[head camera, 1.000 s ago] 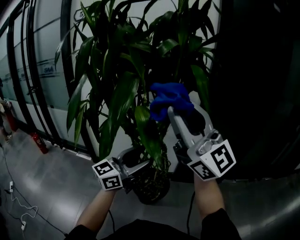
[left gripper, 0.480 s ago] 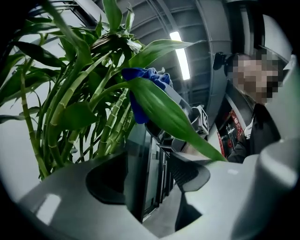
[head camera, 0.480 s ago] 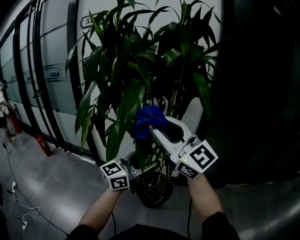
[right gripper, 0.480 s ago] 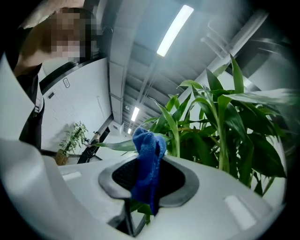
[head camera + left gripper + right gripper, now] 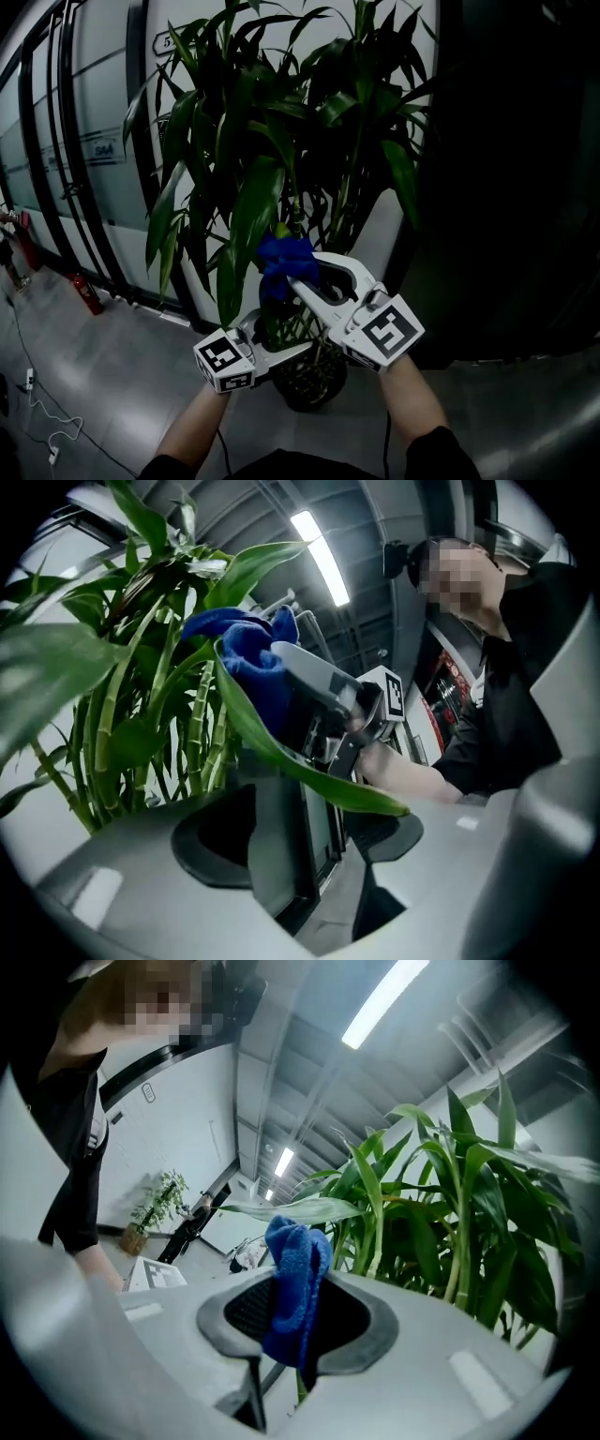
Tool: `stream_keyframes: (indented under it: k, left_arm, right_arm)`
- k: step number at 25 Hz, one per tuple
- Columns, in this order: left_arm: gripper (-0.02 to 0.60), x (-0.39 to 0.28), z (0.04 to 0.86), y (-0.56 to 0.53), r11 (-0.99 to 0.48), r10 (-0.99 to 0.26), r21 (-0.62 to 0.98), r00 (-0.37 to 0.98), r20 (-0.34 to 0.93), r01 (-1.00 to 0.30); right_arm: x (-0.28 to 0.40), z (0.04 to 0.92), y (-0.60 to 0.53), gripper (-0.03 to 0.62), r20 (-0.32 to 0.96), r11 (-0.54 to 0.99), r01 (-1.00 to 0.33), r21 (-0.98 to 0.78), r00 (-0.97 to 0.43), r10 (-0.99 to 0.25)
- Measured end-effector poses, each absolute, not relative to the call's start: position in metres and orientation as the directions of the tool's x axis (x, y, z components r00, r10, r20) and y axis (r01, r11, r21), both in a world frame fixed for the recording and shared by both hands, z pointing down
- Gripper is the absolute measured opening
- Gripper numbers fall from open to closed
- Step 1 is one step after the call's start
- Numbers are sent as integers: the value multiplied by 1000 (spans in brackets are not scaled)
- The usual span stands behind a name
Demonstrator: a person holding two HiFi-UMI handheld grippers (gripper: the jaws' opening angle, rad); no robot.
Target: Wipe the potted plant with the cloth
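The potted plant (image 5: 281,141) has long green leaves above a dark pot (image 5: 309,382) on the floor. My right gripper (image 5: 302,281) is shut on a bunched blue cloth (image 5: 284,260), which rests against a drooping leaf (image 5: 309,772). In the right gripper view the cloth (image 5: 295,1283) hangs between the pads of the right gripper (image 5: 295,1335). Lower down, my left gripper (image 5: 279,333) sits under that leaf. Its jaws have just been opening. In the left gripper view the leaf's tip crosses above the left gripper (image 5: 300,841), and no pad presses on it.
A glass wall with black frames (image 5: 75,169) runs along the left, with a red fire extinguisher (image 5: 84,292) at its foot. A white cable (image 5: 42,422) lies on the grey floor. A dark column (image 5: 516,187) stands close at the right.
My right gripper has come down and to the left with the blue cloth, along the leaf toward the left gripper. The left gripper has rolled and stayed in place.
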State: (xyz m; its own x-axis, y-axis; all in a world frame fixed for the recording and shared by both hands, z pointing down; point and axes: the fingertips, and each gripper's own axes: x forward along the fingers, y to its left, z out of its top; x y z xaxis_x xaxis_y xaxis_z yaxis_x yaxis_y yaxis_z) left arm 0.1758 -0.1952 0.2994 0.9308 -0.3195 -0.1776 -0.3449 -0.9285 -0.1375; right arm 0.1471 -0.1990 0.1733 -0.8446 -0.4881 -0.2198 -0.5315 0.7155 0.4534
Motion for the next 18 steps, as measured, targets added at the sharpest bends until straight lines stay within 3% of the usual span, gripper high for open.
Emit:
stream_keyframes:
  k: [9,18]
  left_arm:
    - [298,195,304,-179,-934,-263,-218,958,-118,-283]
    - [298,197,312,-177,-941,-274,-172,955,-111,-290]
  right_arm:
    - [141,205,-184,112,-135,713,-489,503,-859,-494]
    - [136,220,-164,112,-97,720,-448,530,-876,-473]
